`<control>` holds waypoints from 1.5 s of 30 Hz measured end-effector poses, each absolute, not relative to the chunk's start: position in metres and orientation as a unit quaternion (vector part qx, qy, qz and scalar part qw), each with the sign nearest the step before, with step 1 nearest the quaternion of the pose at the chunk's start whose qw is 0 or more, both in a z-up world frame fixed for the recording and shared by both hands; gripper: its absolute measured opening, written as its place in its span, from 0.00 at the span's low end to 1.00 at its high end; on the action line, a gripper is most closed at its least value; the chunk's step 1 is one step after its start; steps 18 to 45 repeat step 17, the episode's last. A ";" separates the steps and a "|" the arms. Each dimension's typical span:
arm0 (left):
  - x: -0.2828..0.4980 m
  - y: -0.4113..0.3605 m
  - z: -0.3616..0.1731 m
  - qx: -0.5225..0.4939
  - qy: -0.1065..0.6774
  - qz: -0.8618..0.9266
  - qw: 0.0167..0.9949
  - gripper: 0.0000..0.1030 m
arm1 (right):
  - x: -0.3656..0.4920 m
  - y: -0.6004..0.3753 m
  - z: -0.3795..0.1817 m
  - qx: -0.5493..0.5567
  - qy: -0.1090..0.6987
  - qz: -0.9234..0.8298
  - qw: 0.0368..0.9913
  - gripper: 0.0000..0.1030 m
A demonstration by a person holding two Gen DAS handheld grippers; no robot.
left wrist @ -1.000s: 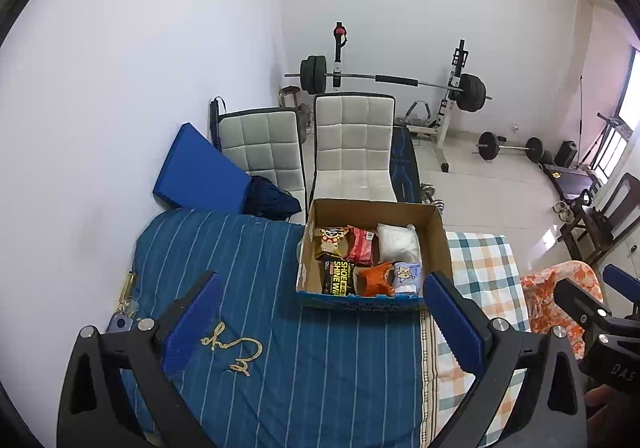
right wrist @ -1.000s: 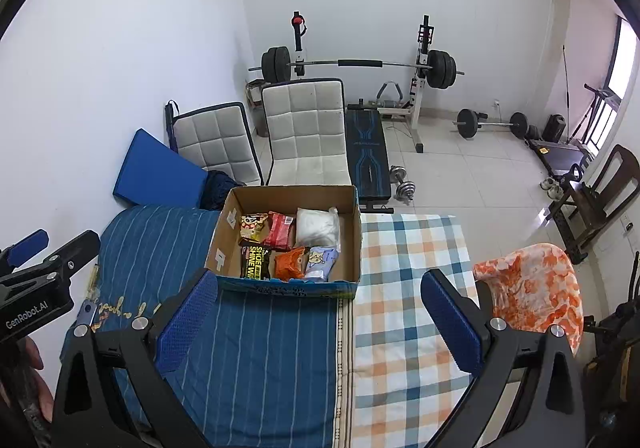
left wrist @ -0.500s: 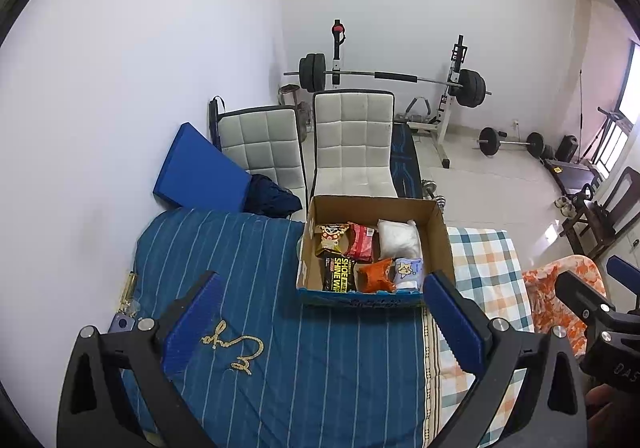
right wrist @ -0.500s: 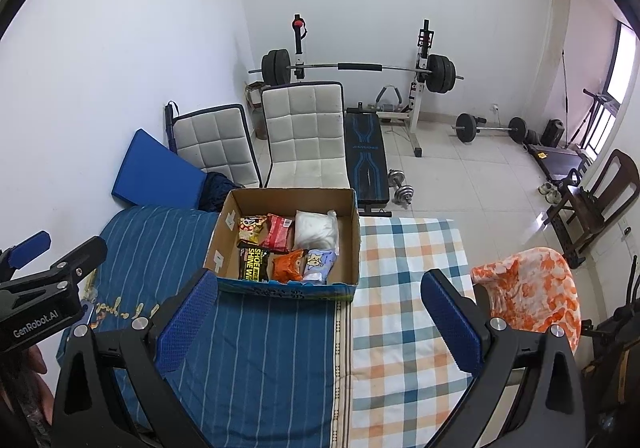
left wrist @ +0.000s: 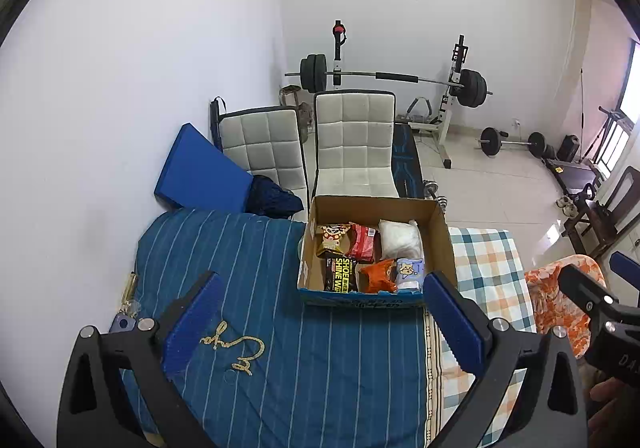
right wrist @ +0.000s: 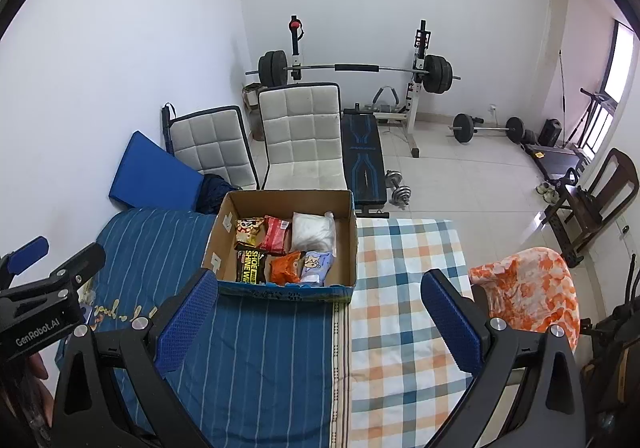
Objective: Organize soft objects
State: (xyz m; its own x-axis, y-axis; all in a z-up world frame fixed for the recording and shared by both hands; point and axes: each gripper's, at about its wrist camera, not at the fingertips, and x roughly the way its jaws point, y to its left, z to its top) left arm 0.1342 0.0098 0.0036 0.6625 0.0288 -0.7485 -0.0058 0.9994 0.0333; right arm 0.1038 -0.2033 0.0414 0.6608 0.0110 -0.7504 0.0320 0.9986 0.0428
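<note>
while both tools hang high above the bed with nothing between their fingers, the left gripper stands wide open over the blue striped blanket and the right gripper stands just as wide over the seam with the checked blanket. ahead of both sits the cardboard box, its long side running across the view, packed with soft packets such as the orange pouch and the white bag. the box lies almost dead ahead of the left gripper and ahead-left of the right; neither looks clearly nearer.
</note>
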 end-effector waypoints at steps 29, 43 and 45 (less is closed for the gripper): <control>0.134 0.013 -0.001 0.015 0.409 0.009 0.913 1.00 | 0.106 -0.204 0.043 0.027 0.411 -0.008 0.911 1.00; 0.134 0.013 -0.001 0.015 0.409 0.009 0.913 1.00 | 0.106 -0.204 0.043 0.027 0.411 -0.008 0.911 1.00; 0.134 0.013 -0.001 0.015 0.409 0.009 0.913 1.00 | 0.106 -0.204 0.043 0.027 0.411 -0.008 0.911 1.00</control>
